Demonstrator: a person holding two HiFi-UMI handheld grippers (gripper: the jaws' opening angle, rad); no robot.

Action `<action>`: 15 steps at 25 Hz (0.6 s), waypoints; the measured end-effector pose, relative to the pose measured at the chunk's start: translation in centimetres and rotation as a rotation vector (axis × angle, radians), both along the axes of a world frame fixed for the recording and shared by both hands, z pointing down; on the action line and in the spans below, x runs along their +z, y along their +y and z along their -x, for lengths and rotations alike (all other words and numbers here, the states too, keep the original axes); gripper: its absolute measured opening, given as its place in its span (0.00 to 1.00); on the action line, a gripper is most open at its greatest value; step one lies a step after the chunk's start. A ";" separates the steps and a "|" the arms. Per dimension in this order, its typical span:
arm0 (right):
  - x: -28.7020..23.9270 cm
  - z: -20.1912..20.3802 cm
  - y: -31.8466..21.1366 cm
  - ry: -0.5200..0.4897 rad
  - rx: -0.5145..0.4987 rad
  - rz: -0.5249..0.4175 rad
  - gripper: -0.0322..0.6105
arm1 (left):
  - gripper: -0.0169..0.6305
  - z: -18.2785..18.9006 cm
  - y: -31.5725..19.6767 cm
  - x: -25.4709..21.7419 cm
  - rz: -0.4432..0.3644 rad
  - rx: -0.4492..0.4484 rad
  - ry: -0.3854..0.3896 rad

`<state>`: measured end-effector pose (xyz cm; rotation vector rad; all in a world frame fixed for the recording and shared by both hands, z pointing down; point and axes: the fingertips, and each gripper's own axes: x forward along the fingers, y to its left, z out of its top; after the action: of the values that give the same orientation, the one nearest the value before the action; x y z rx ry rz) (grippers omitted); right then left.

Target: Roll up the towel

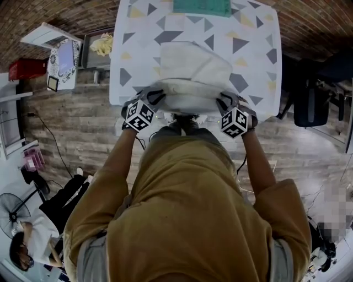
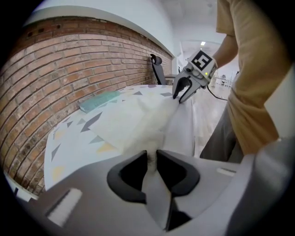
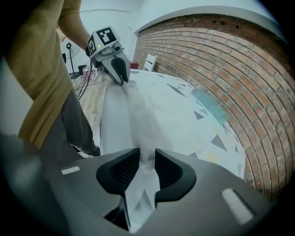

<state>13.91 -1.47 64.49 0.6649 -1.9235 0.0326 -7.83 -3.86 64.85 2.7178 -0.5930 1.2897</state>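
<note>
holding the towel: both grippers pinch the near edge of the white towel, one at each end of that edge.
left gripper: its jaws stand narrow and the pads press a bunch of white cloth between them. it points forward and down at the left end of the near edge.
right gripper: its jaws are likewise narrow, closed on a tuft of the same cloth at the right end. it tilts downward too.
towel: it lies on the table, on the side where the person stands. its near edge is bunched into a thick fold that runs between the two grippers. the far part lies flat with a slanting crease across it.
table: the top is white, printed with grey and yellow triangles. the towel sits on its near half.
green mat: it lies flat at the far edge of the table, well apart from the towel.
person: stands at the near edge of the table in a mustard shirt, with both arms stretched forward to the grippers.
marker cubes: one on each gripper, with black and white squares facing up in the head view.
brick wall: it rises behind the far side of the table.
chair: black, to the right of the table on the wood floor.
red crate: off to the left, well apart from the table.
fan: it stands on the floor at the lower left.
</note>
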 end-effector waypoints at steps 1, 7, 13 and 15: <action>0.0 0.0 0.0 -0.004 0.002 0.003 0.21 | 0.22 0.1 -0.1 0.0 0.004 -0.009 0.007; -1.5 0.0 -0.4 -0.060 0.033 0.008 0.12 | 0.16 0.2 -0.7 -1.7 0.049 -0.035 0.090; -3.6 -0.5 -1.8 -0.140 0.067 0.081 0.12 | 0.15 0.0 -2.5 -4.2 0.146 -0.041 0.230; -4.0 -0.7 -2.5 -0.169 0.077 0.116 0.12 | 0.15 0.1 -3.2 -4.4 0.209 -0.068 0.286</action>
<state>14.57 -3.96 60.50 0.6758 -2.0396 0.2544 -7.88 -7.08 60.43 2.6146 -0.4853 0.8695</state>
